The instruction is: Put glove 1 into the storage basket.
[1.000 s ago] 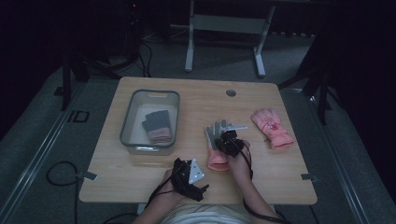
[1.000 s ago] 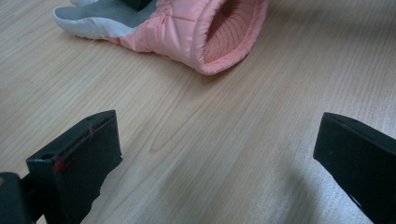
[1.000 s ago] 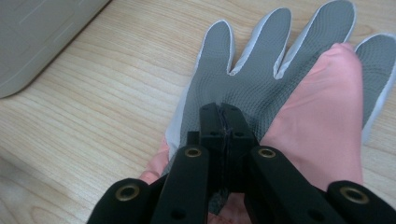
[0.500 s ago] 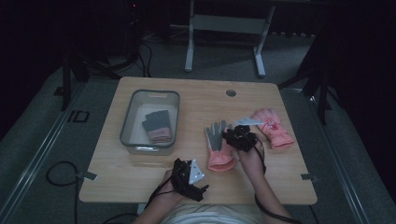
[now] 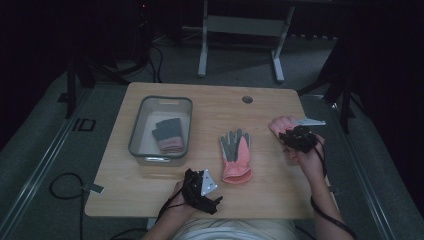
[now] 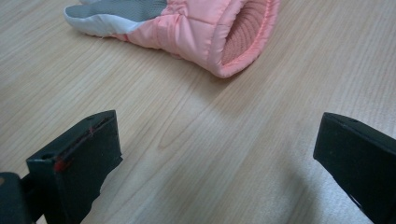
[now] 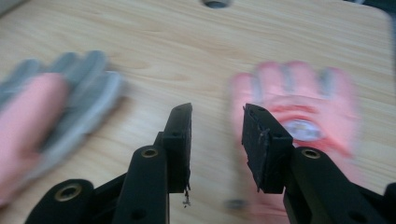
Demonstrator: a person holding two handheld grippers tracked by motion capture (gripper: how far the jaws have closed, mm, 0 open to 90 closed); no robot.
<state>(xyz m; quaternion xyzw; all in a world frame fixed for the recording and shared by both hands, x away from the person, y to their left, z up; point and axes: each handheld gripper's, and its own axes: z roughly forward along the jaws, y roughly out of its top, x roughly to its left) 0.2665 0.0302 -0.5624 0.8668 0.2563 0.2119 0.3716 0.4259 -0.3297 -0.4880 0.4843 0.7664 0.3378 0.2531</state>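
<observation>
Room: dark floor around a pale wooden table (image 5: 210, 107), with a metal frame standing beyond its far edge.
Bin (image 5: 136, 131): grey, on the left part of the table — inside it lies a glove (image 5: 168, 135) with a dark hand and a pink cuff.
Left gripper (image 5: 206, 198): low at the near edge of the table, left of centre, held in the person's left hand; the grey three-cornered plate sits on top. In the left gripper view its jaws stand wide apart over bare wood, nothing between them.
Middle glove (image 5: 236, 154): flat on the table, palm side grey, cuff pink and toward the person, fingers pointing away. It is near the left gripper but apart from it; in the left gripper view (image 6: 187, 28) its open cuff faces the camera, well ahead of the jaws.
Right gripper (image 5: 299, 137): held in the right hand over the right part of the table, above the near end of the right glove. Its jaws have just been opening and now stand partly apart with nothing between them — only wood shows in the gap in the right gripper view (image 7: 215, 122).
Right glove (image 5: 281, 124): pink, back side up, mostly covered by the gripper in the high view; blurred in the right gripper view (image 7: 299, 102), lying just beyond the right-hand jaw, fingers pointing away.
</observation>
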